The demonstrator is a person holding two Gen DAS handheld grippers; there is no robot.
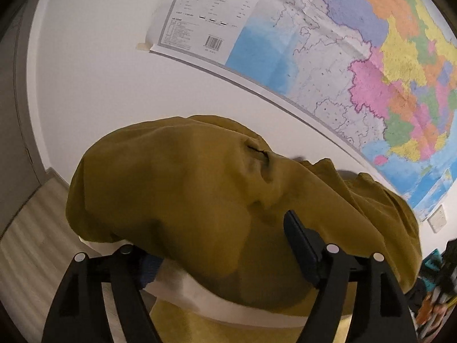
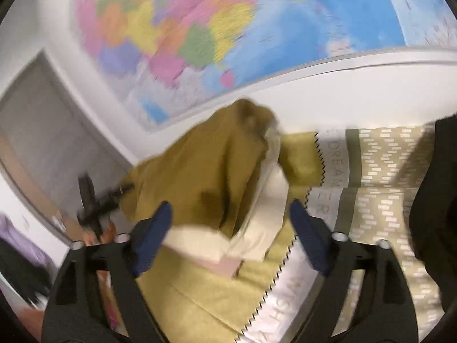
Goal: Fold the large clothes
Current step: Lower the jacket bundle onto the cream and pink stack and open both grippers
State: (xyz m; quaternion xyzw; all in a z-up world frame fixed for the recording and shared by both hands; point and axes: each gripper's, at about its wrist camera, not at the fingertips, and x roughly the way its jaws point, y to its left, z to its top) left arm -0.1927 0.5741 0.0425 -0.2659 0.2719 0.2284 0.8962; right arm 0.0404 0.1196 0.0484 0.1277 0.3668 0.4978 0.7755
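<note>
Both hand-held grippers — left [image 1: 228, 257], right [image 2: 228, 240] — gape wide around the mustard garment [image 1: 177, 183]; pinch its white hem [image 2: 257, 228] firmly before lifting.

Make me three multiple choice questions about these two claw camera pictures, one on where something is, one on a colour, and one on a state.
1. Where is the map?
A. Flat on the floor
B. On the white wall behind the garment
C. Draped across the bed

2. What colour is the garment's main fabric?
A. Olive-mustard
B. Navy blue
C. Bright red

3. How do the right claw's jaws stand?
A. Shut on a hanger
B. Spread apart, with cloth between them
C. Out of view

Answers:
1 B, the map is taped to the wall above the garment.
2 A, its cloth shows olive-mustard in both views, with only a white band at the hem.
3 B, the right claw shows its blue pads wide apart, fabric lying between them.
</note>
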